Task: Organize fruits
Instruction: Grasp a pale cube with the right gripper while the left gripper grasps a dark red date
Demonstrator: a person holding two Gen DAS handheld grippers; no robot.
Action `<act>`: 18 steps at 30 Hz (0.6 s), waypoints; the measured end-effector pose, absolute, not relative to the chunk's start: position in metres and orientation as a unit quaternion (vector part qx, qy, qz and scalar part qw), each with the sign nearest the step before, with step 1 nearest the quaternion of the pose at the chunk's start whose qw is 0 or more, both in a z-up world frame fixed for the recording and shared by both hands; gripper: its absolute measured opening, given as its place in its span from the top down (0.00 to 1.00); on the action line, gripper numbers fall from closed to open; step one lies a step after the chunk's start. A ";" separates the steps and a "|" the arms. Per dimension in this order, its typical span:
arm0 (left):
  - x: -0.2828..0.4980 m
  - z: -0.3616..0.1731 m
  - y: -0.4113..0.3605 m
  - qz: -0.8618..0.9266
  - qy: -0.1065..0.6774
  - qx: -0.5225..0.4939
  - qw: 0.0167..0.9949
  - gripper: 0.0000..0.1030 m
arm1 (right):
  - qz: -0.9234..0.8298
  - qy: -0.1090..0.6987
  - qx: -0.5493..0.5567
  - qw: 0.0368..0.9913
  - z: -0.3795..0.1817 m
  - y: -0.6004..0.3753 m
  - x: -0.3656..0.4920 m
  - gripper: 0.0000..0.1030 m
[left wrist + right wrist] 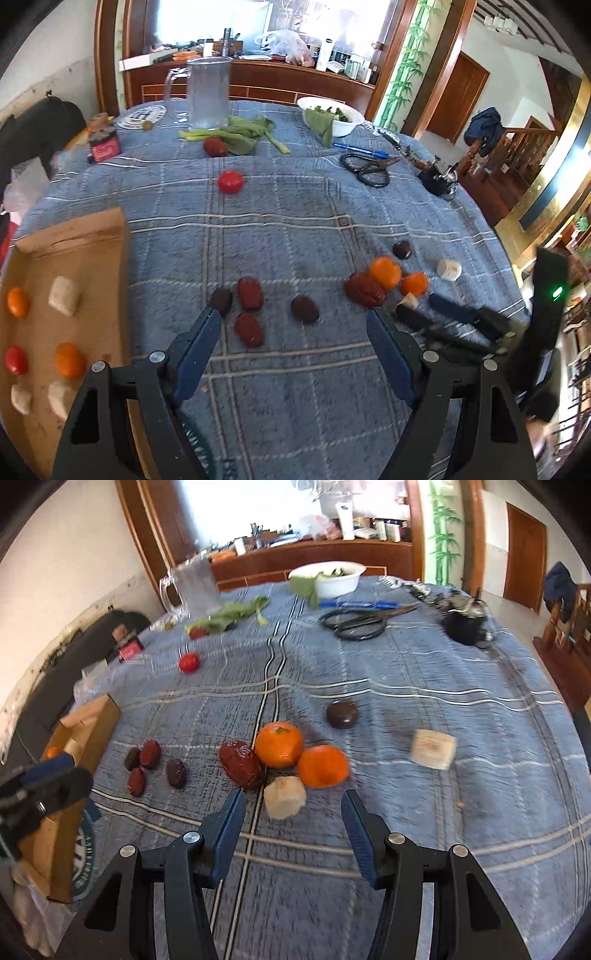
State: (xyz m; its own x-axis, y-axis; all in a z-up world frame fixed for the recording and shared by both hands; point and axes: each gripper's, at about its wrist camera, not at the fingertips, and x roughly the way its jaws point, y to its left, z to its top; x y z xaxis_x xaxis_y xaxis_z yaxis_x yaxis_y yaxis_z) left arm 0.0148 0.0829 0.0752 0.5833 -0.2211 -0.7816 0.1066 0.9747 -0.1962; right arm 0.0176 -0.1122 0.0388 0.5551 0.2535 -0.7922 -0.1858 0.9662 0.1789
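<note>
Tongs (293,803) agape, seemingly clear of cube (285,797).

The left gripper (293,321) is filling the bottom of the left wrist view, its two blue-padded fingers (195,354) spreading wide apart and holding nothing between them. The right gripper (293,805) is sitting at the bottom centre of the right wrist view, jaws likewise gaping and empty. In the left wrist view the right gripper is showing at the lower right, pointing up-left. In the right wrist view the left gripper is appearing blurred at the left edge.
</note>
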 end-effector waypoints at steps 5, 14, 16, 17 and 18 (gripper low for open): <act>0.041 0.053 0.066 -0.097 0.468 -0.047 0.877 0.22 | 0.124 0.460 0.044 0.878 0.024 -0.108 0.026 0.67; 0.066 0.012 0.027 -0.132 0.500 -0.048 0.855 0.29 | 0.113 0.449 0.067 0.884 0.033 -0.131 0.009 0.72; 0.065 0.013 0.023 -0.133 0.486 -0.041 0.863 0.29 | 0.104 0.441 0.068 0.889 0.036 -0.139 0.005 0.72; 0.064 0.013 0.022 -0.136 0.484 -0.039 0.864 0.29 | 0.104 0.441 0.074 0.889 0.037 -0.143 0.006 0.72; 0.064 0.013 0.020 -0.139 0.481 -0.037 0.865 0.29 | 0.105 0.441 0.080 0.888 0.037 -0.146 0.007 0.72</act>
State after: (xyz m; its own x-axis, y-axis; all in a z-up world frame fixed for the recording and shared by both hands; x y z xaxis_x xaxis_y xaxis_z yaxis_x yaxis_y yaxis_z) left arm 0.0636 0.0202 0.0126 0.4990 -0.2756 -0.8216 0.2050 0.9587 -0.1970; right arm 0.0073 -0.1458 0.0368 0.5885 0.2569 -0.7666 -0.1154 0.9651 0.2349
